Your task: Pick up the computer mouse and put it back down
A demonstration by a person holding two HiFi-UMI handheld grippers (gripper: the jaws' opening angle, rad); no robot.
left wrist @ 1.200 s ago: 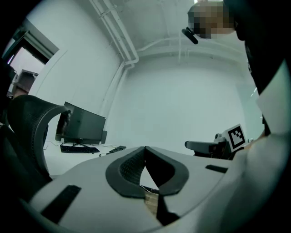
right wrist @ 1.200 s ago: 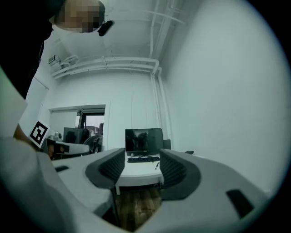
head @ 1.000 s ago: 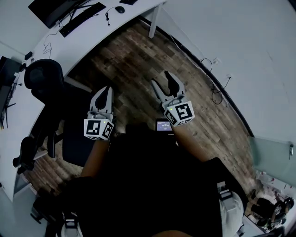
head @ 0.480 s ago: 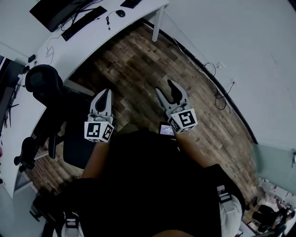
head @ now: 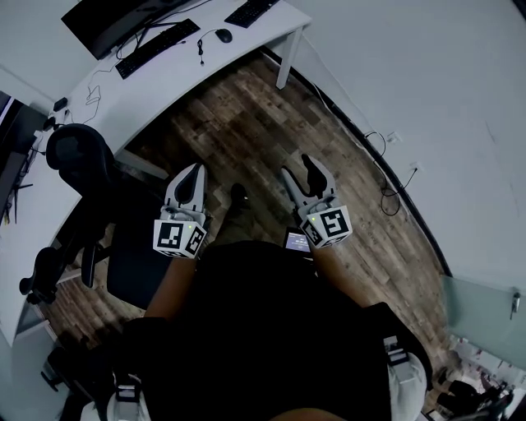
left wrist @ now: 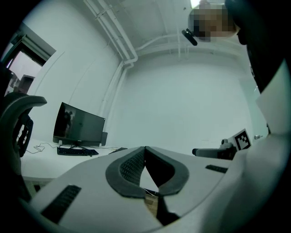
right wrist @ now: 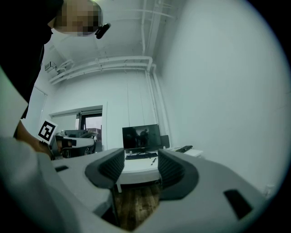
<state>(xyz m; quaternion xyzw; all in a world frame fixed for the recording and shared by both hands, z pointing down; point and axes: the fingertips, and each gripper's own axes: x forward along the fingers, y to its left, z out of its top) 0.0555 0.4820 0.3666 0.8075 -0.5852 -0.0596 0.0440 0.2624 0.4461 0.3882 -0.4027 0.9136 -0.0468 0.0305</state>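
Much bare floor (head: 246,123) separates desk (head: 255,37) edge from left gripper (head: 196,169), fingers (left wrist: 129,166) together, and right gripper (head: 298,167), fingers (right wrist: 173,170) spread.

I look down on a white desk (head: 238,45) that carries a dark monitor (head: 107,25), with a black keyboard (head: 158,48) just in front of it and a second keyboard (head: 252,11) near the desk's corner. A black office chair (head: 78,156) stands beside the desk on the wood floor (head: 246,123). A loose cable (head: 386,191) lies at the foot of the wall (head: 427,82).
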